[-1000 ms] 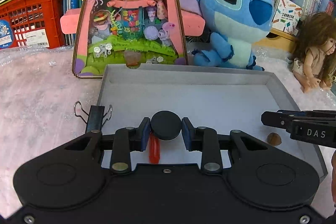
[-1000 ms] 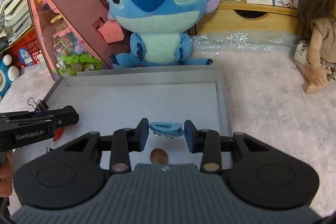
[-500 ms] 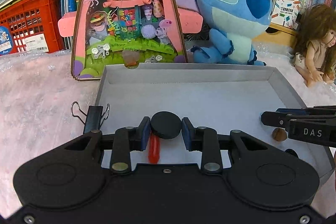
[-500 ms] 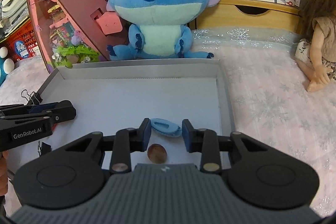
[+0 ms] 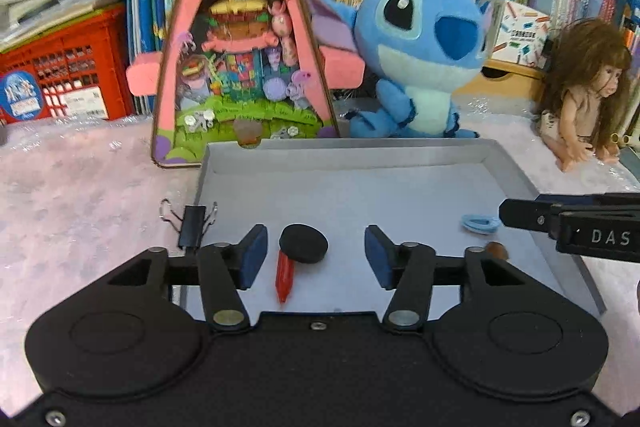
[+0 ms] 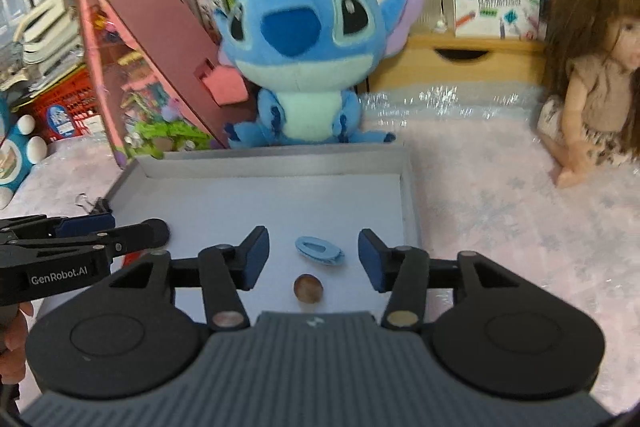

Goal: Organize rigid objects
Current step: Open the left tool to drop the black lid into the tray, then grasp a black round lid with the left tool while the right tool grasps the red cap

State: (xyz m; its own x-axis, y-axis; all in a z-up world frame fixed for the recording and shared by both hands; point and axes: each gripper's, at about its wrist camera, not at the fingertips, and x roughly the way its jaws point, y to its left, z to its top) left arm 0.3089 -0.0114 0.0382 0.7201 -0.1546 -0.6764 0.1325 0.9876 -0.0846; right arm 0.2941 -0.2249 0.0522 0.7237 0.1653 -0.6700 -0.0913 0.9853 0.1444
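The left gripper [image 5: 316,253] hangs over the near left part of the grey tray [image 5: 344,149], its jaws opening. The black disc [image 5: 303,243] lies between the blue pads [image 5: 253,255] with a clear gap on each side, so neither pad touches it. The disc rests on the tray floor, its near edge over the top of a red piece [image 5: 285,277]. A binder clip [image 5: 192,225] sits on the tray's left rim.

The right gripper [image 6: 314,258] is over the near right part of the tray, jaws also opening. The blue clip [image 6: 319,250] lies on the tray floor between its pads [image 6: 256,259], free of both. A brown bead [image 6: 308,289] lies just nearer the camera than the clip, apart from it.

Both grippers hold nothing. Behind the tray stand a plush [image 6: 304,67], a pink house [image 5: 240,67] and a doll [image 6: 596,79].
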